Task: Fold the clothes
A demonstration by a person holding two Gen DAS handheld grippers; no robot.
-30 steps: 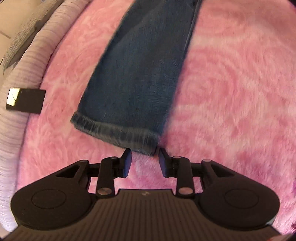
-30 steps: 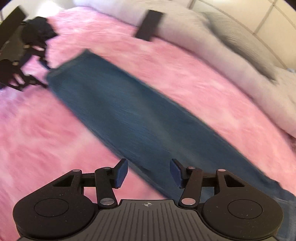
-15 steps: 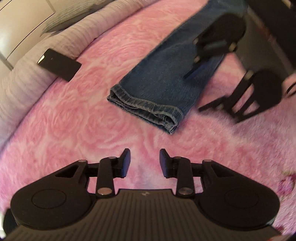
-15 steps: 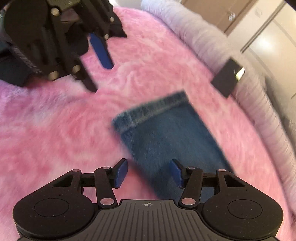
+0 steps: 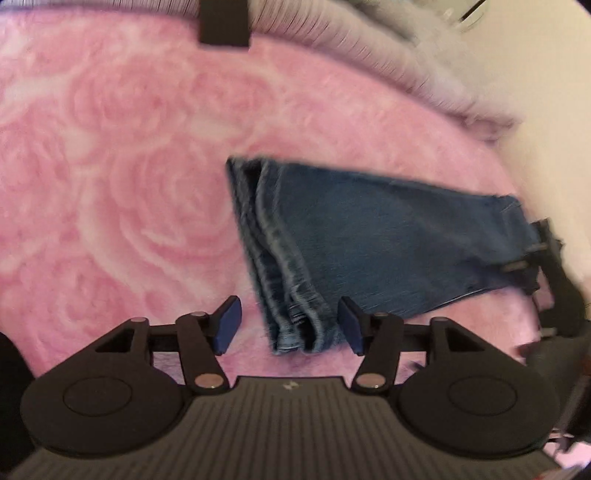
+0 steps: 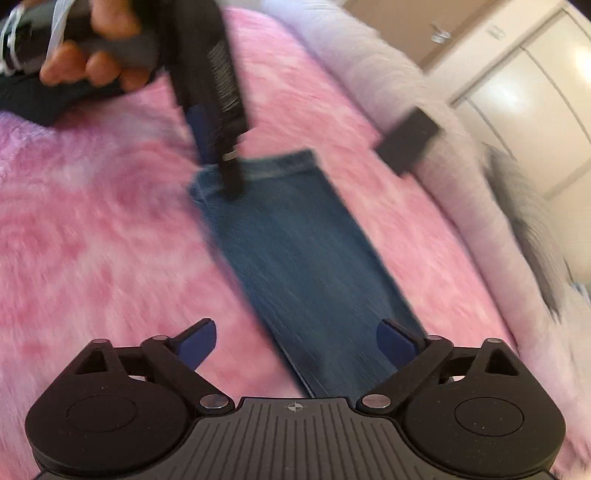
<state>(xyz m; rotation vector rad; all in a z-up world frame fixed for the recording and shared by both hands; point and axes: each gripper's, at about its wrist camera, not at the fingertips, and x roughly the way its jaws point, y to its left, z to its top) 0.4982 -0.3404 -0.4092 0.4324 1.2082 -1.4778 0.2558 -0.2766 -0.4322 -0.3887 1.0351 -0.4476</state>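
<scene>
In the left wrist view, our left hand-held gripper [image 5: 290, 325] gapes around the hem corner of the jeans [image 5: 369, 236] on the pink bed [image 5: 110, 166]. In the right wrist view, our right hand-held gripper [image 6: 295, 343], released, straddles the leg; the denim looks heavy, limp, best pinched at the stacked hems.

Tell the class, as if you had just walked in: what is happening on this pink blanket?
A person is folding a pair of blue jeans laid out on the pink rose-patterned blanket, with a two-finger gripper in each hand. The left gripper is open at the hem end, its fingers on either side of the cuffs. The right gripper is open over the other end of the jeans. Neither has gripped the denim. A flat black object lies at the blanket's edge.
</scene>
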